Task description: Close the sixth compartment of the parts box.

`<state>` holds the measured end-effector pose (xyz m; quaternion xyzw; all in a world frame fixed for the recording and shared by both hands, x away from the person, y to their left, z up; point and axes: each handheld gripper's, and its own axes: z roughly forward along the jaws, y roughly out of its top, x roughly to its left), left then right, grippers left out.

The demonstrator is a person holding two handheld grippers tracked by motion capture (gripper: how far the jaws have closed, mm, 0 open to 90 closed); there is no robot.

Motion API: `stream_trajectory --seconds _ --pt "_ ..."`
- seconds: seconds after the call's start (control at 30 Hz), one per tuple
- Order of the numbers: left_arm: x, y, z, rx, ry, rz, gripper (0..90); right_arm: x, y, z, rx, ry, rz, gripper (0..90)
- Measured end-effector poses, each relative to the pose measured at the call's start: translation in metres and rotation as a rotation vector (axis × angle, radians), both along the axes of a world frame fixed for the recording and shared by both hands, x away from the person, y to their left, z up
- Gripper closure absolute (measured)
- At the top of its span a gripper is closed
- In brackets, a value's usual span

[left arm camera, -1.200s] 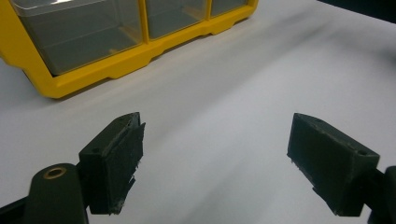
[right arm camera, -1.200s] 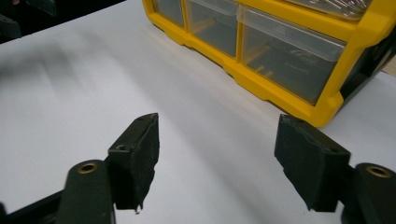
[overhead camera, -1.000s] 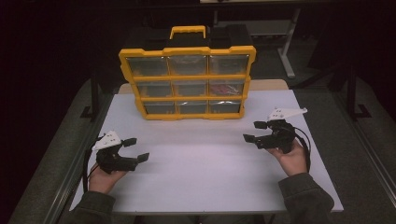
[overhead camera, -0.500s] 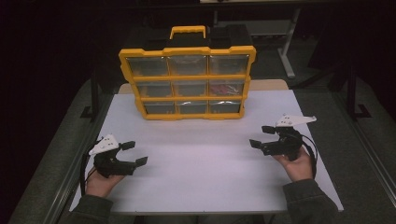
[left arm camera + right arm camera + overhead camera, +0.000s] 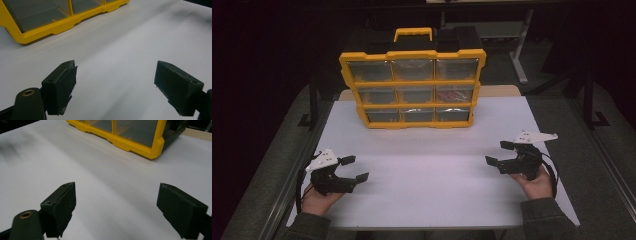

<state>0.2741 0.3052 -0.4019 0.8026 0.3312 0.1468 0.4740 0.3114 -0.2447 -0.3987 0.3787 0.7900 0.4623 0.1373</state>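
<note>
White desk (image 5: pixel 427 170) under dim surroundings: fingers (image 5: pixel 60 87) of the left gripper (image 5: pixel 354 169) stand wide apart near the left edge, and those of the right gripper (image 5: pixel 501 154) gape likewise (both empty) at the right. A yellow compartment organizer (image 5: pixel 412 87) stands upright at the far side.

One yellow organizer case (image 5: pixel 412 90) (nine clear compartments), one white table (image 5: pixel 432 185), two tongs.
</note>
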Motion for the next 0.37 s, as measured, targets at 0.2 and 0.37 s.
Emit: stream_trajectory --seconds 0.2,0.37 --pt "-0.0004 0.002 -0.0054 -0.018 0.016 0.014 17.7 -0.0034 -0.0029 -0.0042 0.003 0.008 -0.007 13.9" --pt "0.0003 0.003 -0.0063 -0.024 0.017 0.025 17.7 -0.006 -0.0014 -0.0075 -0.001 0.016 0.001 13.8"
